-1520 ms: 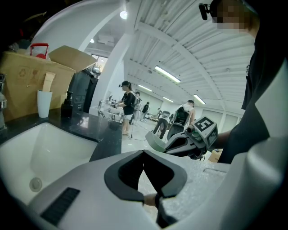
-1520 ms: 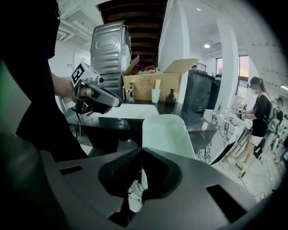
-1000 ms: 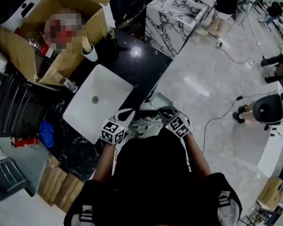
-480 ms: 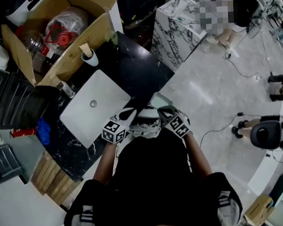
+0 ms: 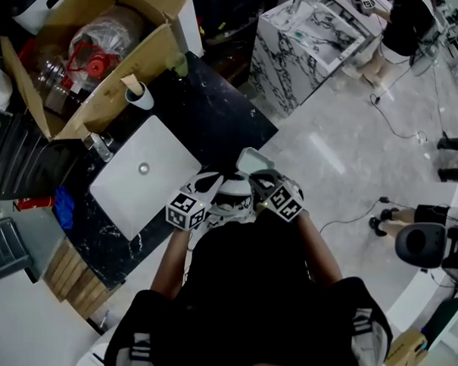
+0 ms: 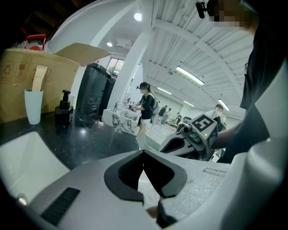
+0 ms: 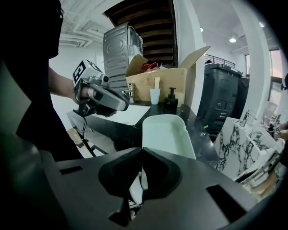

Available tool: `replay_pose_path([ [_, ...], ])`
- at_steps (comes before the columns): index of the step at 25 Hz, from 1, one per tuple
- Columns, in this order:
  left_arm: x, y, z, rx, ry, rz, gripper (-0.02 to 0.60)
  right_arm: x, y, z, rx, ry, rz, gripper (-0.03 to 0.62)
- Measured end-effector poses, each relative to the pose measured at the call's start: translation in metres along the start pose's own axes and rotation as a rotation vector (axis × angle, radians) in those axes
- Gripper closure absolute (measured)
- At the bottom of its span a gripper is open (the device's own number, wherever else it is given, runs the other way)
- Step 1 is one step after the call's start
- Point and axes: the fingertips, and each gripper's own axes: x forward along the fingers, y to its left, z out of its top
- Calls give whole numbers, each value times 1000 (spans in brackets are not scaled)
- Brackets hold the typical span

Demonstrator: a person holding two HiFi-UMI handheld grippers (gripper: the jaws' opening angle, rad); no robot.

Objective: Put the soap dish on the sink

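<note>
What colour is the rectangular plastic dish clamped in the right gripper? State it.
The plastic soap dish is pale mint green, clearest in the right gripper view.

Both forearms (image 5: 169,263) were stretched forward side by side. The left hand-held gripper (image 5: 211,181) was closed and empty, and the right hand-held gripper (image 5: 260,177) was clamped on the soap dish (image 5: 250,159).

Pale green dish (image 7: 166,134); white sink (image 5: 142,191) in a black, white-flecked counter (image 5: 211,111); brown box (image 5: 144,61) behind the sink; white block (image 5: 284,55) veined black
</note>
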Motion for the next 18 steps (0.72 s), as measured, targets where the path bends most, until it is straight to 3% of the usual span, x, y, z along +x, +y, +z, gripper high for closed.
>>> replay_pose_path([
  [18, 29, 13, 17, -65, -48, 123, 581, 9, -42, 1, -116, 20, 137, 595],
])
